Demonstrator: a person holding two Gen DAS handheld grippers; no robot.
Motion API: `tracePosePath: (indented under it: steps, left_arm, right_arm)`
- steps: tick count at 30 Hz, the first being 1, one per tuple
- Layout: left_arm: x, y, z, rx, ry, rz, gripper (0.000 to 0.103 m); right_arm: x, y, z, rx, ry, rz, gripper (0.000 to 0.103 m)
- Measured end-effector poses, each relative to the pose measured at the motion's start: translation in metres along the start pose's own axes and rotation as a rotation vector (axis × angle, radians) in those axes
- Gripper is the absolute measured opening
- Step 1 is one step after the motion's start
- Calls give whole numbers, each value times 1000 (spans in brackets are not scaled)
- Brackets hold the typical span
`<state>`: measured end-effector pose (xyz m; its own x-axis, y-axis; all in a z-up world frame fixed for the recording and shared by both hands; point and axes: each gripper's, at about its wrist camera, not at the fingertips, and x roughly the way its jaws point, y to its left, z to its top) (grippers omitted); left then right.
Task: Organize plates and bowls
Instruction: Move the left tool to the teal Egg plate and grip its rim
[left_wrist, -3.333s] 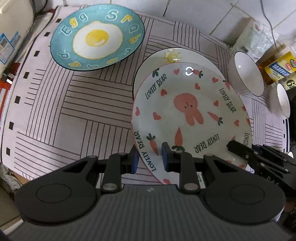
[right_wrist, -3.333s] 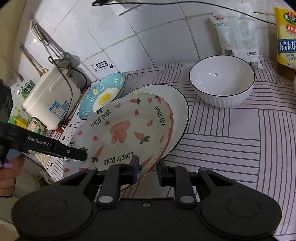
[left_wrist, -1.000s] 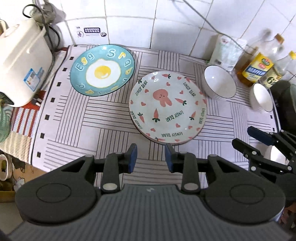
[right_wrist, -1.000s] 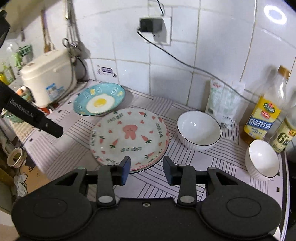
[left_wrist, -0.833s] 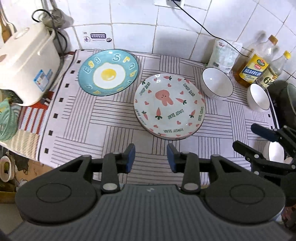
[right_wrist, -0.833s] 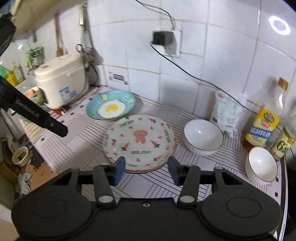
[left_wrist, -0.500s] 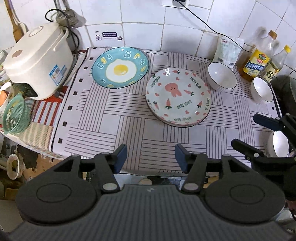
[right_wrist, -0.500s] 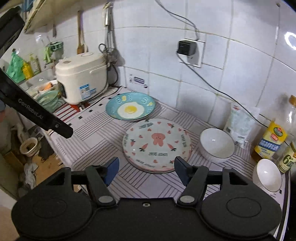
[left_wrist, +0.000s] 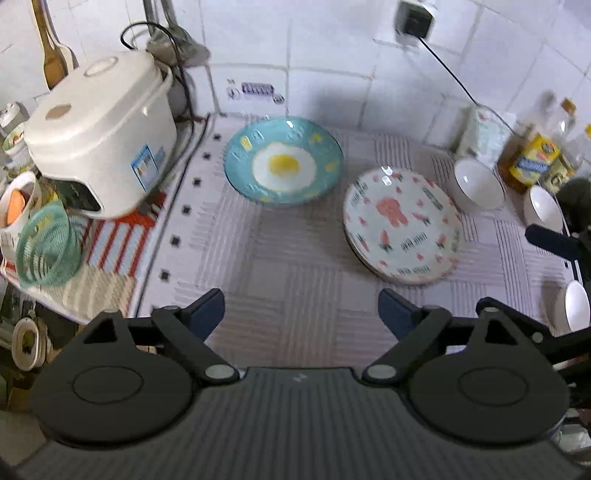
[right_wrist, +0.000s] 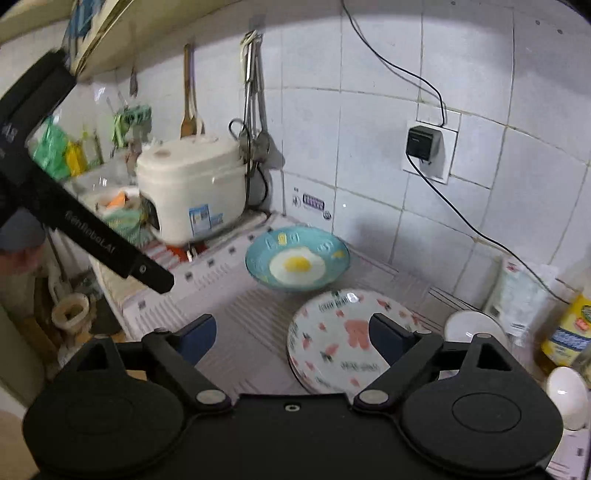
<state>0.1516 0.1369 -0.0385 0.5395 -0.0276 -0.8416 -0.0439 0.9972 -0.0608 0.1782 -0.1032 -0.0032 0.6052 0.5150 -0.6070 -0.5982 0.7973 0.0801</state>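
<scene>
Both grippers stand back from the counter, and their jaws have just been opening with nothing between them. In the earlier views each was clamped on the near rim of the rabbit plate; now left gripper (left_wrist: 301, 312) and right gripper (right_wrist: 291, 338) hang above the counter's near edge, fingers wide apart and empty. Judgement: the plate-stacking step is finished and a new target is being chosen.

Left to right on the striped mat (left_wrist: 295, 288):
- Rice cooker (left_wrist: 101, 147) at the left end, off the mat.
- Egg plate (left_wrist: 282, 164), blue with a fried-egg print, alone toward the back edge.
- Rabbit plate (left_wrist: 402, 225), white with pink rabbit, hearts and carrots, right of centre. It lies flat on another plate; only a rim of the lower one shows.
- White bowl (left_wrist: 478, 182) just beyond its far right edge.
- Smaller white bowl (left_wrist: 543, 206) further right.
- A third bowl (left_wrist: 576, 310) at the near right edge, partly cut off.

Judgement: egg plate and bowls remain unstacked.
</scene>
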Motion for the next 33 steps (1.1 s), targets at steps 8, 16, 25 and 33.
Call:
tracePosePath:
  steps: [8,16,25,33]
  left_arm:
    - [34,60,47,4,-77,-26,93]
    - [105,95,82,16,-135,-68,93]
    - [190,112,98,88,-123,-51,89]
    - [248,120,112,-23,-2,-140,69]
  right_arm:
    - [82,1,27,178,46,54,91]
    - [171,-18,31,379,80,27,84]
    - [238,-45,38,343,140,-65,75]
    - [293,-82,35,376,210,-121,59]
